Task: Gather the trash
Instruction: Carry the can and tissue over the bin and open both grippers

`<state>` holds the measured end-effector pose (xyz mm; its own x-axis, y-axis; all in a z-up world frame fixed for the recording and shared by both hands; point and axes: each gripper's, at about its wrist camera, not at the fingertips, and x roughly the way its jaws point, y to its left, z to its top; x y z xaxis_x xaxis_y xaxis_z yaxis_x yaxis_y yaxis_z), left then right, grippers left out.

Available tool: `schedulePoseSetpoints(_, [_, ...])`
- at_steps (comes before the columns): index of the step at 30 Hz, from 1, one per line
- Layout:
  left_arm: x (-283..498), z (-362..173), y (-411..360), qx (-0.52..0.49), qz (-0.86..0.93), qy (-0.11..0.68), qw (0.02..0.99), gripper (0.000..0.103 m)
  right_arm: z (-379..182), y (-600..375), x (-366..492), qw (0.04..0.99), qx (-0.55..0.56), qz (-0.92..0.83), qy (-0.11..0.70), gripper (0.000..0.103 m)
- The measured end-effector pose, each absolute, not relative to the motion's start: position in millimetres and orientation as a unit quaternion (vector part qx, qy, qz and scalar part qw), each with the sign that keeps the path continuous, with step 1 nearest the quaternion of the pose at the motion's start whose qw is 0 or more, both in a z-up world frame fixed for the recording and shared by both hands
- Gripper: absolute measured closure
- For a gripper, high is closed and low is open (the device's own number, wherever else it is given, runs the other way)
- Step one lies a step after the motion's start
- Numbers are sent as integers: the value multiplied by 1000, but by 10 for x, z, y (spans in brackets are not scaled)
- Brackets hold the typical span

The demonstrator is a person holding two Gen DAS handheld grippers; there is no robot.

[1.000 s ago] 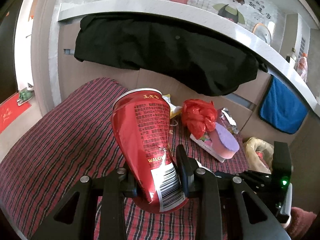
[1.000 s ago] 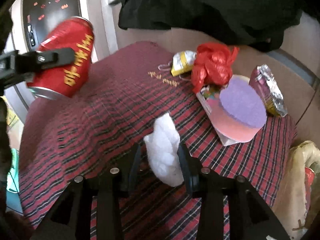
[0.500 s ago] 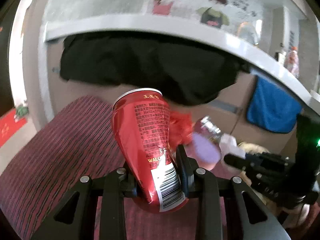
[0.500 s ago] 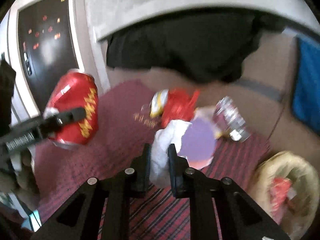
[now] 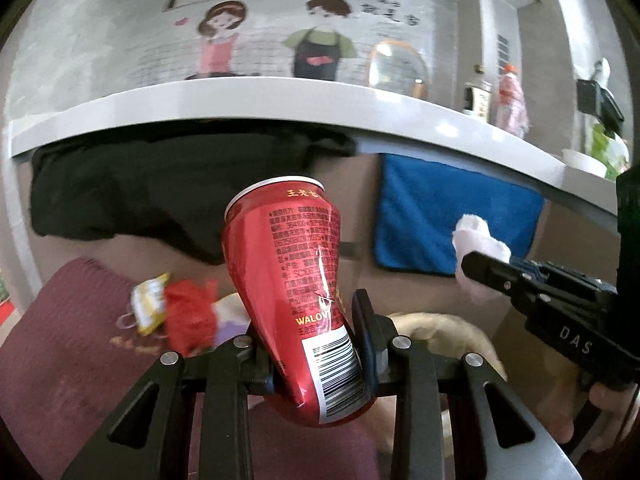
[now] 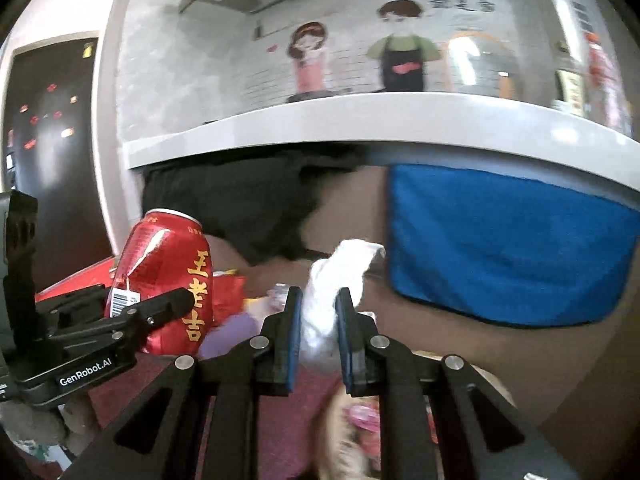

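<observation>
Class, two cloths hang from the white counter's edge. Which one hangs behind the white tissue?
The blue towel. In both views the white tissue overlaps it; the black cloth hangs further left, behind the red can.

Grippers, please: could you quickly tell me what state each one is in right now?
Left gripper: shut on the red can.
Right gripper: shut on the white tissue.

Red can (image 5: pixel 296 280): dented, tilted, barcode low, clamped in the left gripper (image 5: pixel 312 344).
White tissue (image 6: pixel 332 300): crumpled, pinched in the right gripper (image 6: pixel 318 336).
Red bag (image 5: pixel 188 316), yellow wrapper (image 5: pixel 150 306): lying on the striped cloth.
</observation>
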<state>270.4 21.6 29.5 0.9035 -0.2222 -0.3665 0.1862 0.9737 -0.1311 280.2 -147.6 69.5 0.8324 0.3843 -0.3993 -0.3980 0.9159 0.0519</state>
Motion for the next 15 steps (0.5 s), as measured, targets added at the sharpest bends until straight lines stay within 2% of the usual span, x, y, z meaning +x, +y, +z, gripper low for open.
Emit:
schedulePoseSetpoints(8, [2847,223,-545,-17,-139,181,973,71,542,-2135,2807,967,-4,143,210,88])
schedulePoseSetpoints(15, [2862,93,-900,-11,-157,189,969,71,409,-2501,2803,969,19,121,217,88])
